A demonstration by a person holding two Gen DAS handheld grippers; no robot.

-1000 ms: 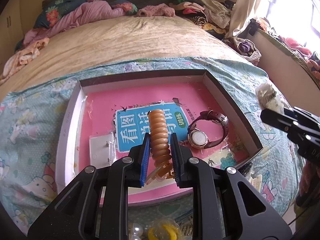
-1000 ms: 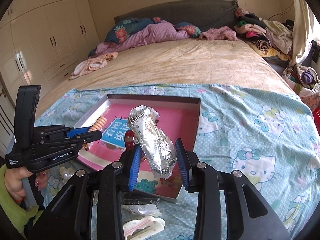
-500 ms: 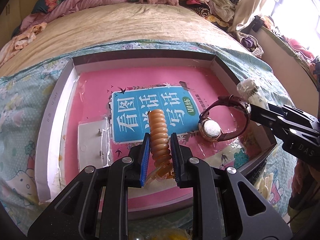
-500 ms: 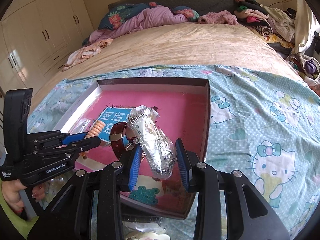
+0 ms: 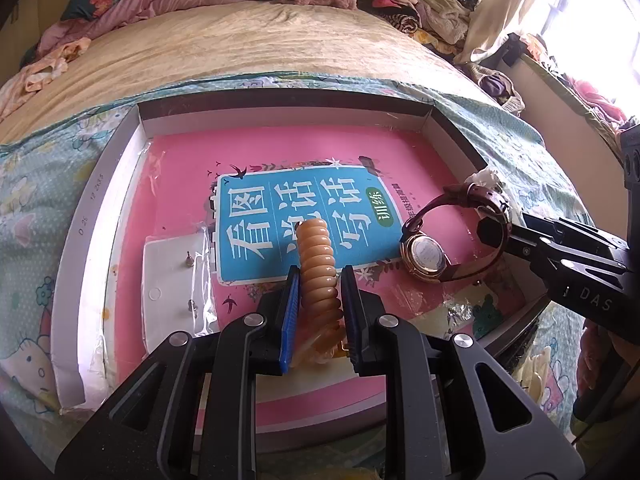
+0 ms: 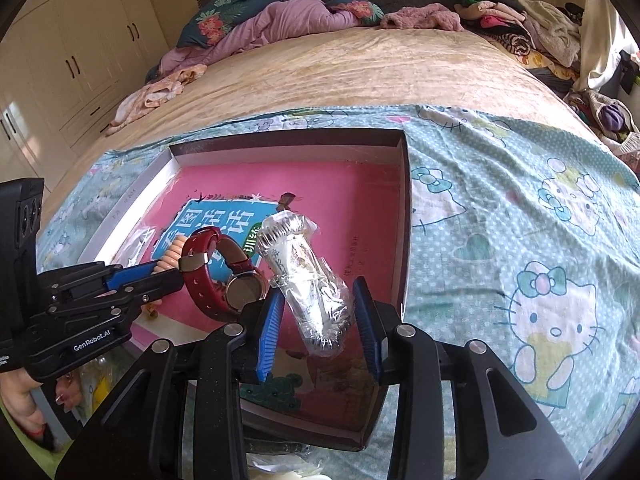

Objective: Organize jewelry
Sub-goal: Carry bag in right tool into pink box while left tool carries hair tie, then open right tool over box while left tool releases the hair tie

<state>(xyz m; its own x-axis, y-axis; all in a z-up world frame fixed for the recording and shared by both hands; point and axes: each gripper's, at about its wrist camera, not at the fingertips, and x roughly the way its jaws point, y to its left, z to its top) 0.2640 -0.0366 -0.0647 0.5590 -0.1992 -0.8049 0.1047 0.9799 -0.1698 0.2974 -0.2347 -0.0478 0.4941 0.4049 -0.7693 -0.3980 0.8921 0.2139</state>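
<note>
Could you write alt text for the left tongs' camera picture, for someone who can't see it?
The left tongs grip a coiled amber bracelet above a shallow box lined with a pink book on a bed. A red-strapped watch lies inside, right.
</note>
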